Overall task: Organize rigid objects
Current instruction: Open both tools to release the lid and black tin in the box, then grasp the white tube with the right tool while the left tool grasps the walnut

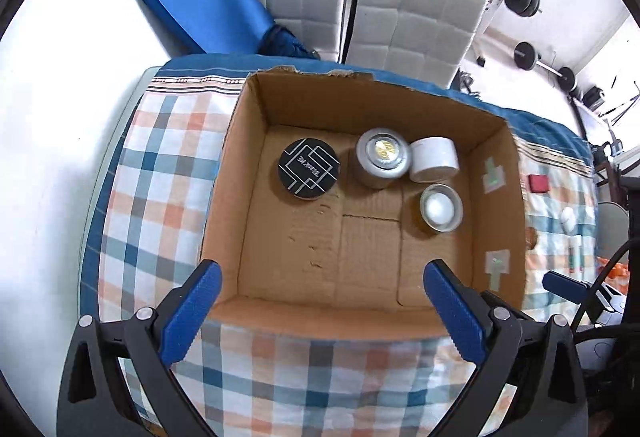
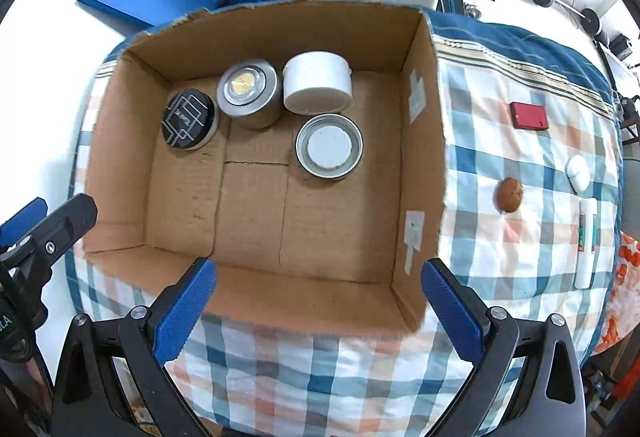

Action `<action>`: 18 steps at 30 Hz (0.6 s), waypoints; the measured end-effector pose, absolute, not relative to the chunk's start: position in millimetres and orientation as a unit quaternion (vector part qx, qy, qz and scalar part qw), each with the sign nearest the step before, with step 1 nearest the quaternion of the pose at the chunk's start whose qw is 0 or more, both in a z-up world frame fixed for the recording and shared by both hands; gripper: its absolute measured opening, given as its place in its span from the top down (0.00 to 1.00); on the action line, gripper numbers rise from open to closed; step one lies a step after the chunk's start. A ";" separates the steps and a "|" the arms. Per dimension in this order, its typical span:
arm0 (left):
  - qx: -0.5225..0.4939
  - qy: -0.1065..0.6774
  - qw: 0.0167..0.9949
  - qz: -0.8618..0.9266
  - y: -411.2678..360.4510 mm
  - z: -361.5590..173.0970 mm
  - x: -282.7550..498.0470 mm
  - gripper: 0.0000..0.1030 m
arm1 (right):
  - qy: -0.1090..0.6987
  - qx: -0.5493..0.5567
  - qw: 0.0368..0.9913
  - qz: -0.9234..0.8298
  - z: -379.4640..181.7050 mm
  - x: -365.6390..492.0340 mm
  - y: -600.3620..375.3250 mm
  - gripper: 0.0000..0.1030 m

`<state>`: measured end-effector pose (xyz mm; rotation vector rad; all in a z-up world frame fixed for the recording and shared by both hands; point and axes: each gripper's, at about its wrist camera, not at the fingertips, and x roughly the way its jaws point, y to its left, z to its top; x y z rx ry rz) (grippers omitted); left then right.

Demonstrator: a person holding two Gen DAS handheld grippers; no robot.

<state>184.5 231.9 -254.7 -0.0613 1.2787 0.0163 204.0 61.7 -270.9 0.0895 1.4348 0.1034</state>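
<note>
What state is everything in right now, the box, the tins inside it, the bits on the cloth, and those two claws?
Cardboard box: open-topped, upright.
Black-lidded tin: lidded, upright, in the box.
Silver tin: upright, in the box.
White tub: tilted, in the box.
Tin with white centre: upright, in the box.
Red case: flat on the cloth, outside the box.
Brown round thing: on the cloth, outside the box.
Left claw: open, empty.
Right claw: open, empty.

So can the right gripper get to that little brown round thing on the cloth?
Probably yes. The brown round thing lies alone on the checked cloth, outside the cardboard box, with nothing over it. The right gripper is open and empty above the box's near wall, so it could swing over.
</note>
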 end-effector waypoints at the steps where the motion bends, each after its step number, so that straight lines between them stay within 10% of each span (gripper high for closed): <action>1: -0.030 0.593 0.805 0.008 231.1 -249.1 178.3 0.00 | 0.654 0.043 0.753 0.050 -267.3 201.3 59.4 0.00; 18: -0.009 0.552 0.832 -0.041 134.7 -190.9 174.2 0.00 | 0.610 0.097 0.784 0.071 -204.1 171.1 -11.3 0.00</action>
